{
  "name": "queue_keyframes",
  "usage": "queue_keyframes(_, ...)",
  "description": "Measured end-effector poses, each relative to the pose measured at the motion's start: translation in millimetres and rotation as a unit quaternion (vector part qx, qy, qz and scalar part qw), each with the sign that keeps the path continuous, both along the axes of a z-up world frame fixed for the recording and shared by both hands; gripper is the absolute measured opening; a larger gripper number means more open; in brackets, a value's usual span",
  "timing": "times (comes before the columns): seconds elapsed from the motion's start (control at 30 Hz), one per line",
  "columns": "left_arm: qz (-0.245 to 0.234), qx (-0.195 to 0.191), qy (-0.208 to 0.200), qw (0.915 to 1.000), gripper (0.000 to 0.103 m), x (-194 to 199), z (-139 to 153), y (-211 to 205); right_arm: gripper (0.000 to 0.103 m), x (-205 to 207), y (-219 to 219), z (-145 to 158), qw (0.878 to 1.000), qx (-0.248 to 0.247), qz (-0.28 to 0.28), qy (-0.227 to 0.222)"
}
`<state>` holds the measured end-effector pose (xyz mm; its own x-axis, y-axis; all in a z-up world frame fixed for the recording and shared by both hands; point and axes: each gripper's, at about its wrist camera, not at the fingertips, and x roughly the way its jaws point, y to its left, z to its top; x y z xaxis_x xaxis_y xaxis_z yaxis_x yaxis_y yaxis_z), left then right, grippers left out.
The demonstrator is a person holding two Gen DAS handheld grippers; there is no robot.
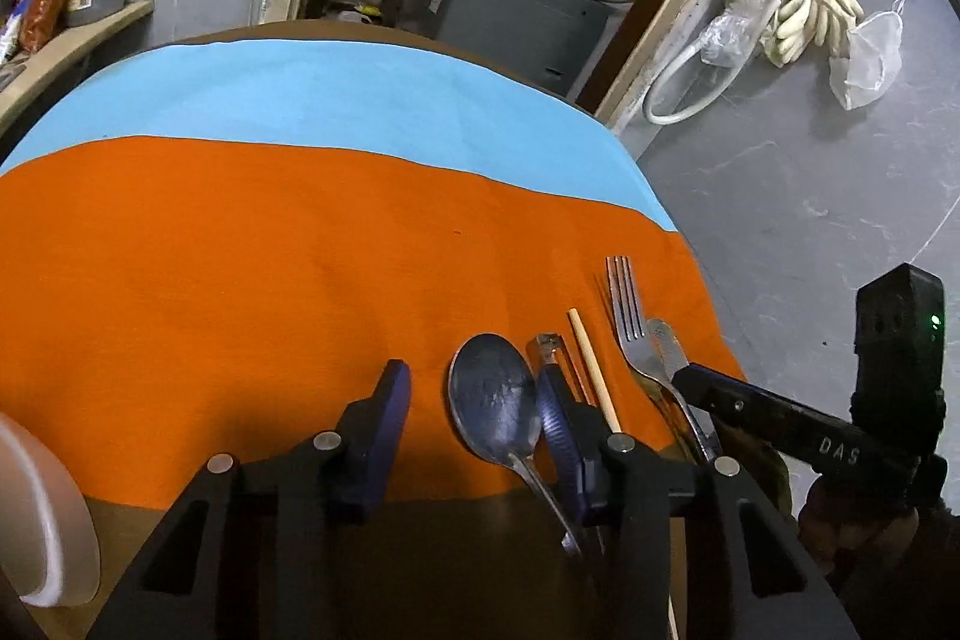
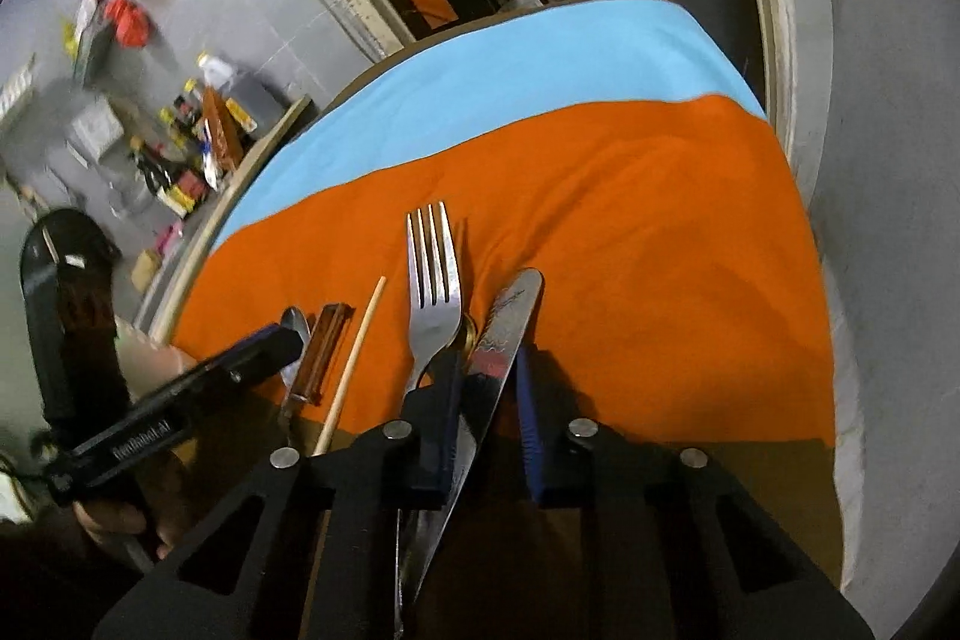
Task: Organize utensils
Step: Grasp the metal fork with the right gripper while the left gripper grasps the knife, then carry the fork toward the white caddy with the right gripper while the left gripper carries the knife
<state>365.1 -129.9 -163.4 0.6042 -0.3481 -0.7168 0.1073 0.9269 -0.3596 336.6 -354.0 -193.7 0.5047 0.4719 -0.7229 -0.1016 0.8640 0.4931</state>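
you hover over the orange cloth [image 1: 240, 280], your right gripper [image 2: 489, 376] closing around the steel butter knife [image 2: 507, 322] and your left gripper [image 1: 474, 406] half-open over the big steel spoon [image 1: 492, 400]: squeeze squarely before lifting.

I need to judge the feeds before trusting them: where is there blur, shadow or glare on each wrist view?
Left wrist view: sharp across the orange cloth; the spoon bowl looks dull, and deep shadow covers the near table edge. Right wrist view: the shelf clutter at upper left is smeared, the fork and knife catch bright glare, and fisheye bending curves the table rim in both.
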Motion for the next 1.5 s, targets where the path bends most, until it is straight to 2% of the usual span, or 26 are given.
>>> queue_keyframes(0.13, -0.013, 0.003, 0.007, 0.9999, 0.020, 4, 0, -4, 0.007, 0, 7, -5, 1.000, 0.007, 0.010, 0.018)
queue_keyframes(0.23, -0.014, 0.003, 0.013, 0.9998, 0.013, 5, -1, -4, 0.007, 1, 11, -6, 1.000, 0.002, 0.006, 0.019)
queue_keyframes(0.37, -0.012, -0.008, 0.025, 0.9996, 0.008, 7, -1, 0, 0.005, -4, 7, -3, 1.000, 0.009, -0.010, 0.017)
queue_keyframes(0.57, -0.013, 0.012, 0.014, 0.9998, 0.003, -1, 13, -4, 0.001, -21, 8, 21, 1.000, 0.002, -0.025, -0.015)
queue_keyframes(0.83, 0.007, 0.047, -0.072, 0.9963, 0.002, -34, 61, 3, 0.001, -48, 13, 69, 0.993, -0.029, -0.072, -0.087)
queue_keyframes(0.9, 0.015, 0.060, -0.102, 0.9929, 0.002, -45, 77, 6, 0.001, -56, 16, 85, 0.990, -0.036, -0.083, -0.110)
queue_keyframes(1.1, 0.040, 0.064, -0.165, 0.9834, 0.002, -69, 122, 33, 0.001, -71, 29, 134, 0.979, -0.033, -0.105, -0.170)
queue_keyframes(1.33, 0.070, 0.057, -0.211, 0.9734, 0.002, -91, 174, 91, 0.001, -78, 82, 186, 0.963, 0.001, -0.095, -0.251)
queue_keyframes(1.5, 0.092, 0.066, -0.235, 0.9655, 0.002, -107, 203, 133, 0.001, -77, 131, 218, 0.950, 0.029, -0.079, -0.300)
